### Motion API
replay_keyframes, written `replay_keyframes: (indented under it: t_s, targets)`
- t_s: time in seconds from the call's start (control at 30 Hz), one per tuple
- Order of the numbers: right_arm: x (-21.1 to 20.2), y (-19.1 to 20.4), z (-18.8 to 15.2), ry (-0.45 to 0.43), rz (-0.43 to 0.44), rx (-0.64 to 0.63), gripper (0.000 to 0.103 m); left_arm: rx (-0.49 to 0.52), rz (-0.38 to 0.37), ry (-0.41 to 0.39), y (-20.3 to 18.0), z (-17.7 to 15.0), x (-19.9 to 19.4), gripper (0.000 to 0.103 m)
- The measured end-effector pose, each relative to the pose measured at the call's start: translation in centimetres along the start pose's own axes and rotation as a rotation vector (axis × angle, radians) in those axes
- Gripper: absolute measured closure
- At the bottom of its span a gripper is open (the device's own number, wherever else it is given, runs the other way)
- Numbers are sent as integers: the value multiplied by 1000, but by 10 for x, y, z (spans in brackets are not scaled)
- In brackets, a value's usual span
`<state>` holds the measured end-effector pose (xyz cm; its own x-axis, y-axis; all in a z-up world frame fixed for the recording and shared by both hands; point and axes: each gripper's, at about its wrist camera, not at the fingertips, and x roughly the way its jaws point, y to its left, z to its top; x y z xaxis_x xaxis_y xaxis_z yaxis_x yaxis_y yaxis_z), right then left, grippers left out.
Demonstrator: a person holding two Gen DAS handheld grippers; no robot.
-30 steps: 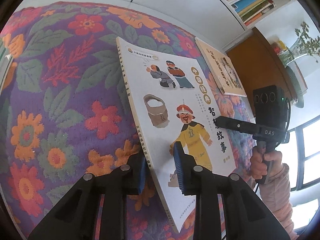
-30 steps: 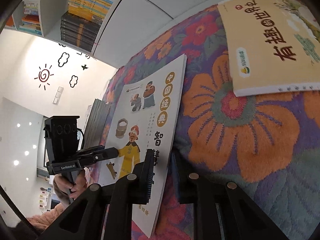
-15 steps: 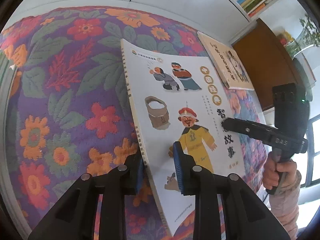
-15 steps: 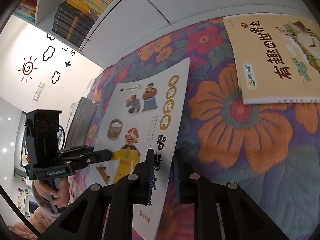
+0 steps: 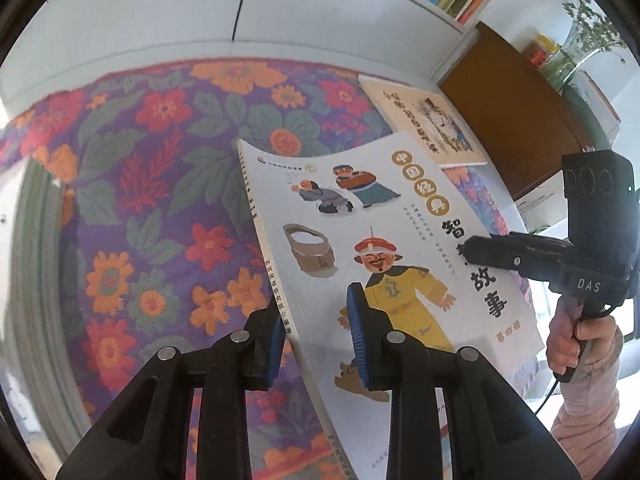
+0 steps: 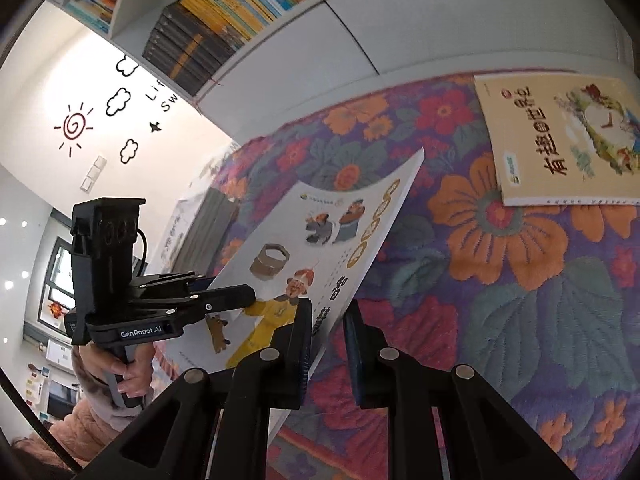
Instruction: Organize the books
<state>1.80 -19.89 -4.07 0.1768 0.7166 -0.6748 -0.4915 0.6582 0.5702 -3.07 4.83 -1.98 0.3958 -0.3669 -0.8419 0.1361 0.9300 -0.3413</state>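
Observation:
A white picture book [image 5: 360, 216] with cartoon figures and Chinese writing is held up above the flowered cloth [image 5: 160, 184]. My left gripper [image 5: 316, 332] is shut on its spine edge. My right gripper [image 6: 328, 344] is shut on its opposite edge, and it shows in the left wrist view [image 5: 480, 250]. The same book shows in the right wrist view [image 6: 320, 256], tilted and slightly bent. A second, cream-yellow book [image 6: 560, 140] lies flat on the cloth farther back, also in the left wrist view [image 5: 424, 120].
White cabinet doors [image 5: 200, 12] stand behind the cloth, with shelves of books [image 6: 224, 12] above. A brown wooden cabinet [image 5: 516, 120] and a plant in a vase [image 5: 584, 36] are at the right. A dark stack of books [image 6: 204, 228] sits at the cloth's left edge.
The white book has been lifted and tilted further off the cloth by both grippers. Both grips are unchanged.

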Motion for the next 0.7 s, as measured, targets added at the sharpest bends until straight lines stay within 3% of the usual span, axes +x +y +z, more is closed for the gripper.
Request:
replay_keyframes:
  t_s: [0.7]
  targets:
    - [1, 68, 5, -33, -6, -142, 85, -12, 28, -100, 25, -1, -56, 77]
